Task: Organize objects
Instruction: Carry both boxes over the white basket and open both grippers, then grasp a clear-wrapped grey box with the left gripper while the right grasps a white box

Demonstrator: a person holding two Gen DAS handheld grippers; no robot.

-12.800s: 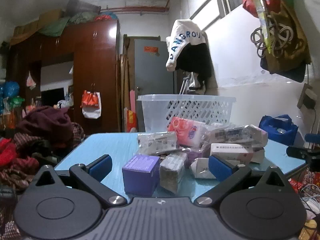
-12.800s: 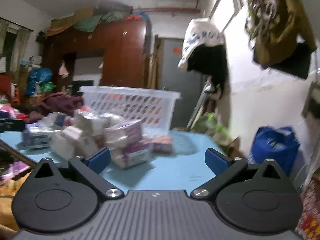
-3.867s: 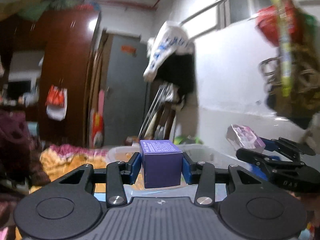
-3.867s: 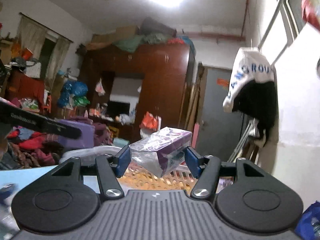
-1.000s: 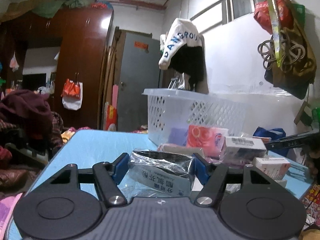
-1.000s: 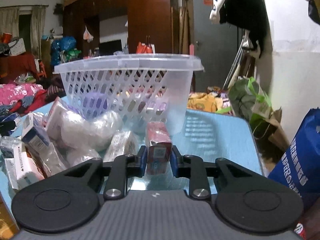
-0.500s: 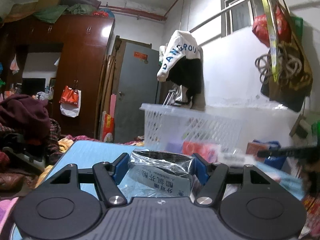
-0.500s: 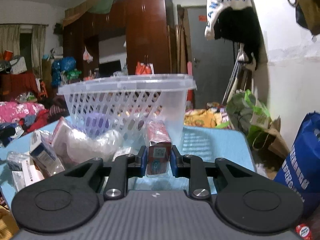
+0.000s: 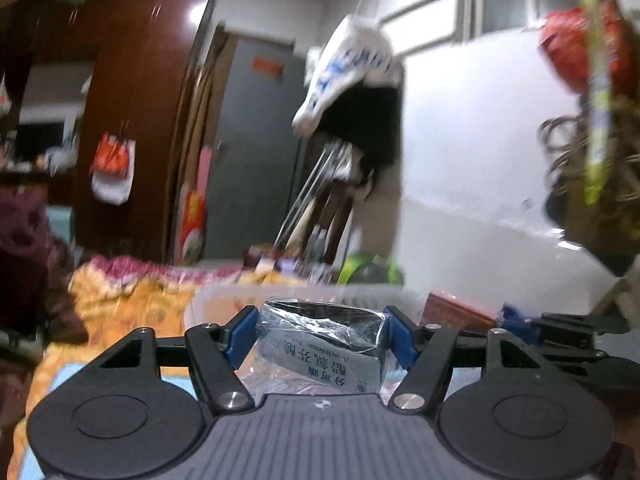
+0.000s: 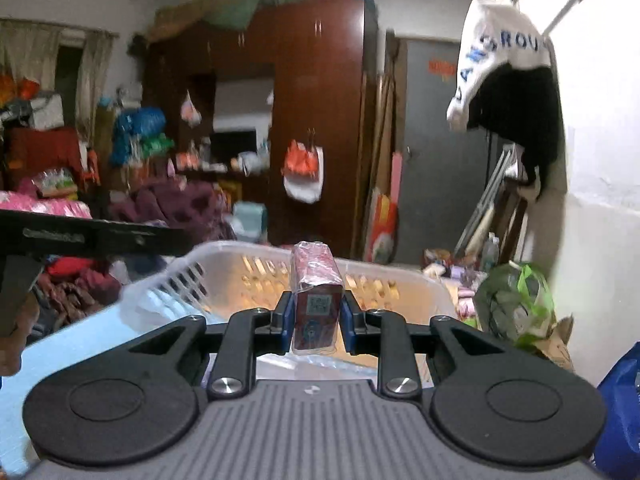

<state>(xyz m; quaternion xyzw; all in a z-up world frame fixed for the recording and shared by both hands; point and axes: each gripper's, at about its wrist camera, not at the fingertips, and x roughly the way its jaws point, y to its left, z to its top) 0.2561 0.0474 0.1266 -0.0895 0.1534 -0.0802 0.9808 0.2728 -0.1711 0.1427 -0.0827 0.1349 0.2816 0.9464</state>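
Fig.: carry-to-basket step, both tongs loaded. We judge the step in hand as transport: each gripper bears one item toward the white perforated laundry basket [image 10: 224, 276], whose rim also shows, blurred, in the left wrist view [image 9: 224, 296]. Left gripper [image 9: 322, 336] is clenched on a film-wrapped medicine box [image 9: 320, 344]; the blue pads [image 9: 240, 334] press its two short ends, the box lies crosswise w/ printed face up and toward the camera, and loose wrap hangs below it. Right gripper [image 10: 316, 322] is clenched on a narrow red wrapped pack [image 10: 316, 300], held upright, its top standing well above the pads, QR label facing the camera. Rel. to the tongs: basket sits just ahead of and below both loads; in the right wrist view the red pack overlaps the basket's near rim, so we cannot tell whether it is over the opening yet. The left gripper's arm [image 10: 92, 236] crosses the left side of that view, near the basket. Blue tabletop [image 10: 80, 340] lies below. Next move, in our judgement: bring each load fully past the rim, over the interior, then release; the tall pack may tip on landing, and trailing film could snag a pad.
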